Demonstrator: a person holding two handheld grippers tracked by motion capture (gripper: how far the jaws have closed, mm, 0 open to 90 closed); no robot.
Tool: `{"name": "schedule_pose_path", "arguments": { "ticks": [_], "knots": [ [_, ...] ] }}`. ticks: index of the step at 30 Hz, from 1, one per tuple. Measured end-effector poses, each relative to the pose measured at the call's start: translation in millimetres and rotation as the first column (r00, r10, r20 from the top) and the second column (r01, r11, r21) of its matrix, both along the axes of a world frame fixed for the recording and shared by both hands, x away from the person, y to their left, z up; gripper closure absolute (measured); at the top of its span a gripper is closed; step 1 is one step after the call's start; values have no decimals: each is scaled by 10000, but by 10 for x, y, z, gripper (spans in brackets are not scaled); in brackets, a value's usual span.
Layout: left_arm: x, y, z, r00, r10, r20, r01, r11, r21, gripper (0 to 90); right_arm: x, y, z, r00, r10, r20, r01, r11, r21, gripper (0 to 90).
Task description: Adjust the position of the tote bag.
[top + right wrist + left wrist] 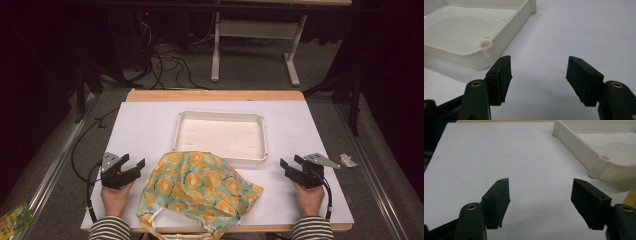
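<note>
Nearest the person, the cloth (197, 189) lies bunched at the table's (140, 125) front edge, its straps trailing over. It sits midway between both hands, within easy reach of either. The left gripper (134, 167) rests just beside it, jaws wide and empty; the right gripper (289, 166) waits a little farther off, also gaping, nothing held. Beyond, the tray (220, 116) sits empty, the cloth's far edge touching its near rim, likely the drop spot.

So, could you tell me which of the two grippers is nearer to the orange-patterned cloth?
The left gripper: its open jaws stand just beside the cloth edge, while the right gripper, also open, has bare table between it and the cloth.
</note>
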State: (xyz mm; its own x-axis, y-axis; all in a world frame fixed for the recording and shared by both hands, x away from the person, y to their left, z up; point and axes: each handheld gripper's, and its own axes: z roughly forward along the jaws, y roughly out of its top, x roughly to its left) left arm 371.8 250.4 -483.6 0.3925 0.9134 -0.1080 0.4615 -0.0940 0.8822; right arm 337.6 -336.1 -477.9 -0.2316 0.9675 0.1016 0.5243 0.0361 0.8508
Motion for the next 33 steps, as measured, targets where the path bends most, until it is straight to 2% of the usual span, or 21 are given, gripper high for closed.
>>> {"name": "schedule_pose_path", "arguments": {
  "ticks": [8,16,22,33],
  "knots": [
    [-18,-3,3,9998,-29,181,29,10000,3,318,-2,-3,0,10000,17,27,-17,10000,5,375],
    [-11,7,9,9995,-296,138,298,9995,-134,326,-5,4,1,10000,-53,15,53,10000,24,375],
    [7,38,13,9991,-408,-98,403,9980,-478,320,-1,2,0,10000,-34,26,34,10000,-5,375],
    [18,31,31,9963,-661,-552,621,9956,-704,275,0,-2,0,10000,-27,20,27,10000,8,375]
  ]
}}
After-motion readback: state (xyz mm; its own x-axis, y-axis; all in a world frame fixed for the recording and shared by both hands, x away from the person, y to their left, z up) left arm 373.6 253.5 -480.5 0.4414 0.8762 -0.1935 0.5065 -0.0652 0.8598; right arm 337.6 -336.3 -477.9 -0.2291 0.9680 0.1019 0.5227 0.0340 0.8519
